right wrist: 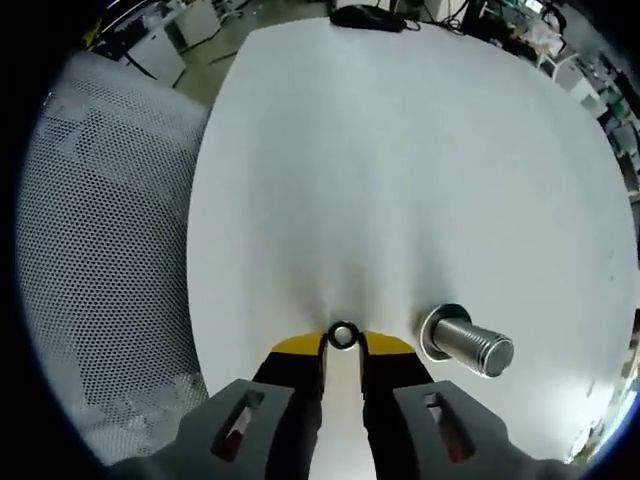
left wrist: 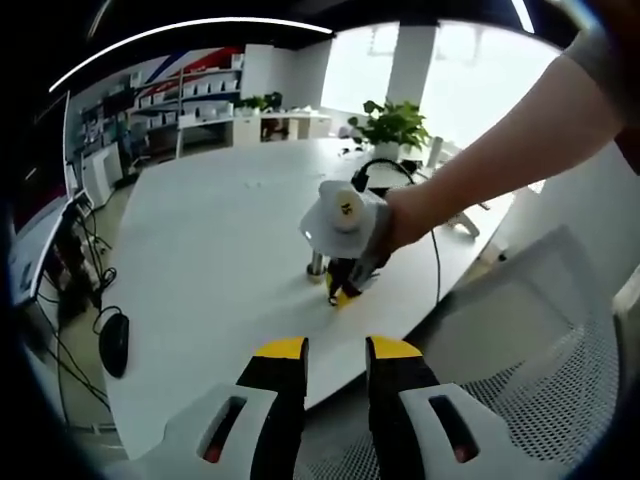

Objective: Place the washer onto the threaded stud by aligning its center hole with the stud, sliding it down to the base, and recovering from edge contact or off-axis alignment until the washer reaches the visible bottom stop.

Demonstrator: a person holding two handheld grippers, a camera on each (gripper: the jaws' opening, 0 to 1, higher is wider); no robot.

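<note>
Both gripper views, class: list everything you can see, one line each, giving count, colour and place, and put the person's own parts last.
Table: one, white, under the work.
Threaded stud: one, silver metal, standing on the table, beside the right gripper's tips.
Washer: one, dark ring, between the right gripper's tips, beside the stud, not on it.
Mesh chair: one, white, at the table edge.
Computer mouse: one, black, near the table's edge.
Potted plant: one, green, far end of the table.
Left gripper: yellow-tipped, hovering apart from the work.
Right gripper: yellow-tipped, held low over the table.
Hand: one, holding the right gripper.
</note>
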